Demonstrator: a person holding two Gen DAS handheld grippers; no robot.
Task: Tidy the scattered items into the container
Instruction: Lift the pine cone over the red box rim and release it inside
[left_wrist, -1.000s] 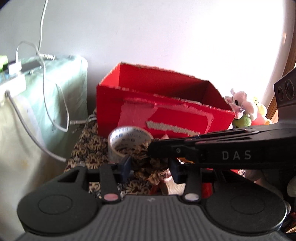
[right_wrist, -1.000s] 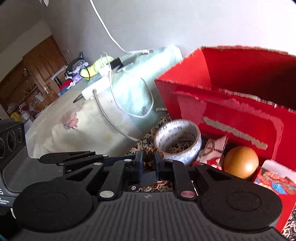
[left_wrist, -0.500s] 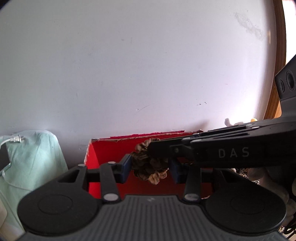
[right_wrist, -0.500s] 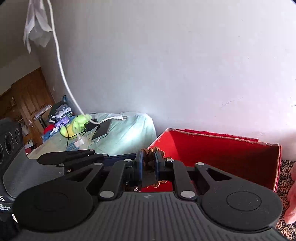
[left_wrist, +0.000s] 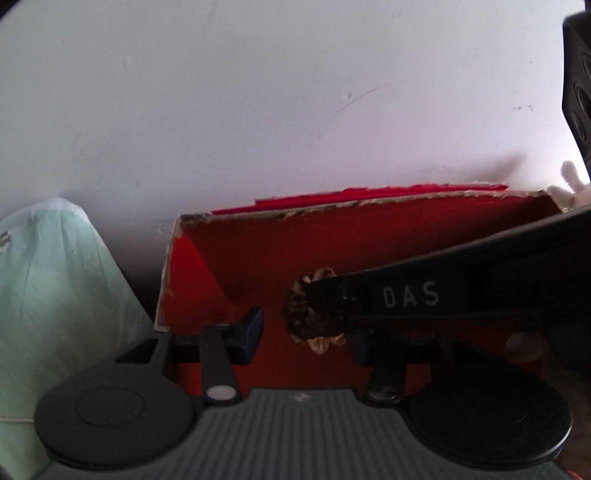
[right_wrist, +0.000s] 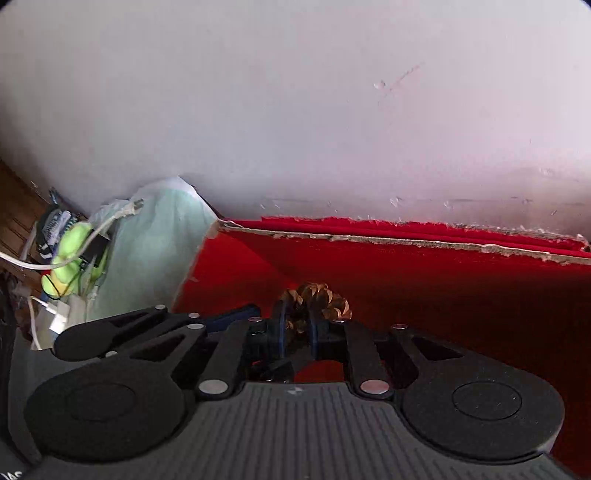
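- the brown patterned scrunchie (right_wrist: 314, 301) is pinched between the fingers of the right tool (right_wrist: 295, 326), which are clenched on it; it hangs above the open inside of the red box (right_wrist: 443, 295), toward the box's left end.
- in the left wrist view the same scrunchie (left_wrist: 308, 314) shows at the tip of the right tool's dark arm, which reaches in from the right and bears the letters "das".
- the left tool (left_wrist: 306, 332) is released: its blue-padded fingers (left_wrist: 253, 328) stand well apart, with the scrunchie in the gap between them but touching neither pad that can be seen.
- the red box (left_wrist: 258, 258) has torn, ragged cardboard edges along its far rim and sits against a pale wall (left_wrist: 258, 110).
- left of the box lies a mint-green cloth (right_wrist: 147, 240); on it, farther left, are a white cable (right_wrist: 110, 221) and a yellow-green object (right_wrist: 68, 254).
- at the far right edge in the left wrist view, a bit of a white plush toy (left_wrist: 570, 181) shows behind the box.
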